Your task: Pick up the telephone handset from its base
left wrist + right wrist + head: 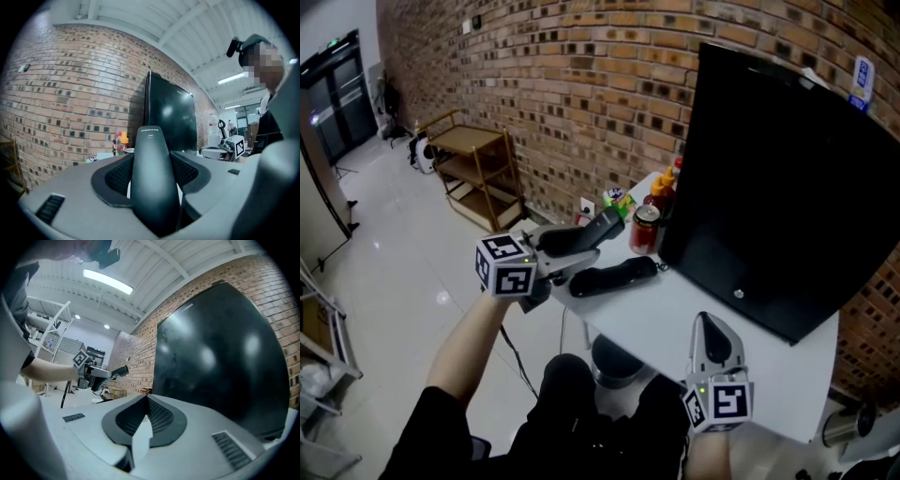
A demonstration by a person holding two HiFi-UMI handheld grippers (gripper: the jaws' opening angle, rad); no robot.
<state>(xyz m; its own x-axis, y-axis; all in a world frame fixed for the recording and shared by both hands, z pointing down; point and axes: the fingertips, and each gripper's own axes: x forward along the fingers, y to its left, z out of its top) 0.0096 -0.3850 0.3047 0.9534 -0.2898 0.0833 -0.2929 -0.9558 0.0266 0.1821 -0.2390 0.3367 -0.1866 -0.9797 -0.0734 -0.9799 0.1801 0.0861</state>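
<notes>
Large black screen (778, 178), brick wall (572, 84), red can (644, 230), sauce bottles (661, 192), wooden trolley (478, 169), white table (675, 319)

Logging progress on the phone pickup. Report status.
Left tongs shut on handset, handset off its base. Right tongs shut, empty. Nothing blocking the lift.

Lab-like hall: brick wall (562, 94), glossy floor (394, 253) (big black screen (787, 187)).

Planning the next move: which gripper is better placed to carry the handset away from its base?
Left: the left gripper clamps the handset above the base. The right gripper sits empty, jaws together, near the table edge.
</notes>
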